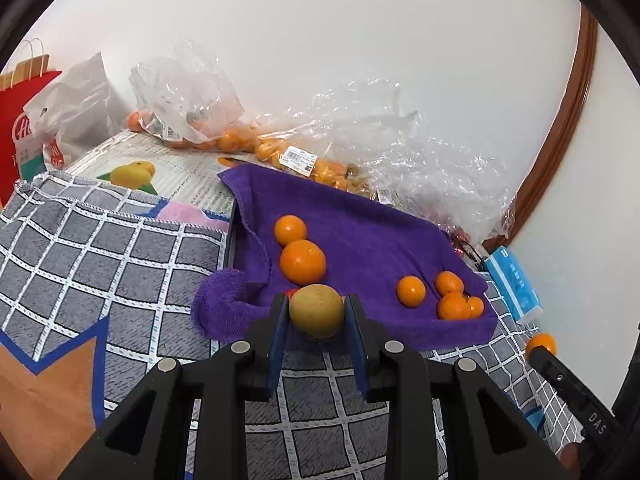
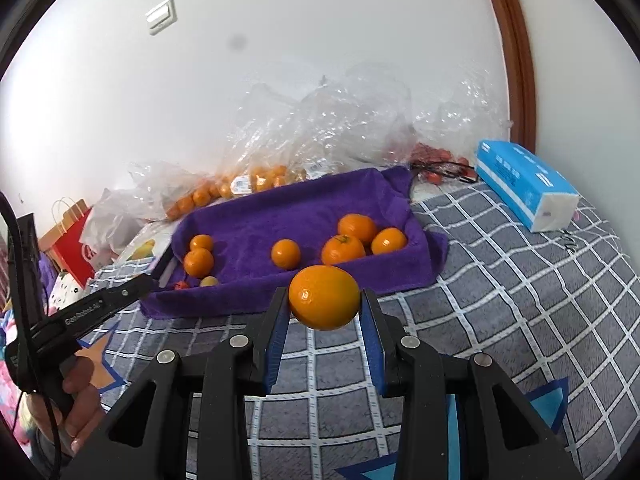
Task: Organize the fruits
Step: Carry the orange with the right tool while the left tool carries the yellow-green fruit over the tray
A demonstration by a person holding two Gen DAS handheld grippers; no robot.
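A grey checked blanket (image 2: pixel 500 280) is spread over the surface, and on it a purple towel (image 2: pixel 288 216) is laid over a shallow tray, its edges hanging over the rim. Behind the towel, against the white wall, crumpled clear plastic bags (image 2: pixel 320 128) are heaped, some holding small oranges. A blue tissue pack (image 2: pixel 524 184) is seen on the blanket to the right of the towel, and a red paper bag (image 1: pixel 16 128) stands at the far left.

On the towel six oranges are scattered: a pair (image 2: pixel 199 256) at the left, a single one (image 2: pixel 285 254) near the middle, and a cluster of three (image 2: pixel 360 240) at the right.

The right gripper (image 2: pixel 325 304) is held just in front of the towel's near edge, its jaws clamped on a large orange (image 2: pixel 324 297). The left gripper (image 1: pixel 317 314) is held over the towel's near left edge, its jaws clamped on a yellow-green fruit (image 1: pixel 316 310), just beside the left pair.
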